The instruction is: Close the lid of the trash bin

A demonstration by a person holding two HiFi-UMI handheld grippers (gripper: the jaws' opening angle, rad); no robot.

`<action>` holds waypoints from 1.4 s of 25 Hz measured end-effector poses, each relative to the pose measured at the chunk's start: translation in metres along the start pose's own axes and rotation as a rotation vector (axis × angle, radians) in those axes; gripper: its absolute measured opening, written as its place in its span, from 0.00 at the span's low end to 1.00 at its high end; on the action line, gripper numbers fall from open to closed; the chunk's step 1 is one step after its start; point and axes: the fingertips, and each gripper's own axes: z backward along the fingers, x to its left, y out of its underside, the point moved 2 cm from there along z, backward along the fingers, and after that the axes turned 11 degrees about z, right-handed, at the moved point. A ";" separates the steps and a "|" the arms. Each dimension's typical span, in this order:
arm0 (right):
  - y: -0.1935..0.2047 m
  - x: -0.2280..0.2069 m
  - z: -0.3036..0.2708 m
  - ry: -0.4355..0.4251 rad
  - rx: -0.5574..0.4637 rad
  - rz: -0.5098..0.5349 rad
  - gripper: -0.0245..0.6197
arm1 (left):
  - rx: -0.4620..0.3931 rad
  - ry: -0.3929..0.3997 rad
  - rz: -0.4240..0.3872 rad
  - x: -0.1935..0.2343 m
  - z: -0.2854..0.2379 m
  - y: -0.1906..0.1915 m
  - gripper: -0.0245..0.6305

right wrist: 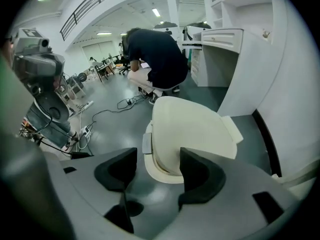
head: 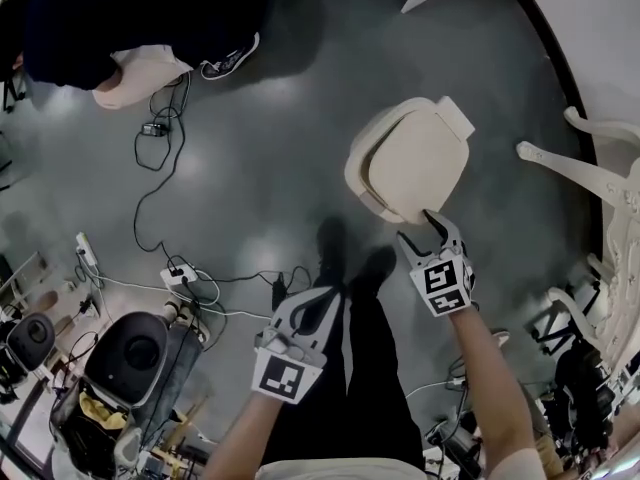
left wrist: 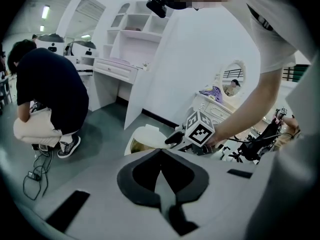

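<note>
Left claw [head: 322, 298] hangs nearest, above the grey floor [head: 300, 118], its jaws pressed together with nothing in them. Right claw [head: 417, 227] reaches farther out and points down, its jaws wide apart and empty. The tips are just beside the near edge of the cream bin [head: 360, 176], whose rim shows between them, ungripped. The bin stands on the floor, its lid [head: 420, 158] tilted up, not yet shut. Beyond lie cables [head: 150, 168], and farther off a person [head: 140, 18] crouches
</note>
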 end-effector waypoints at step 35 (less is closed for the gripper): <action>0.040 0.023 -0.086 0.056 0.288 0.062 0.45 | 0.046 0.018 -0.019 0.026 0.008 0.028 0.06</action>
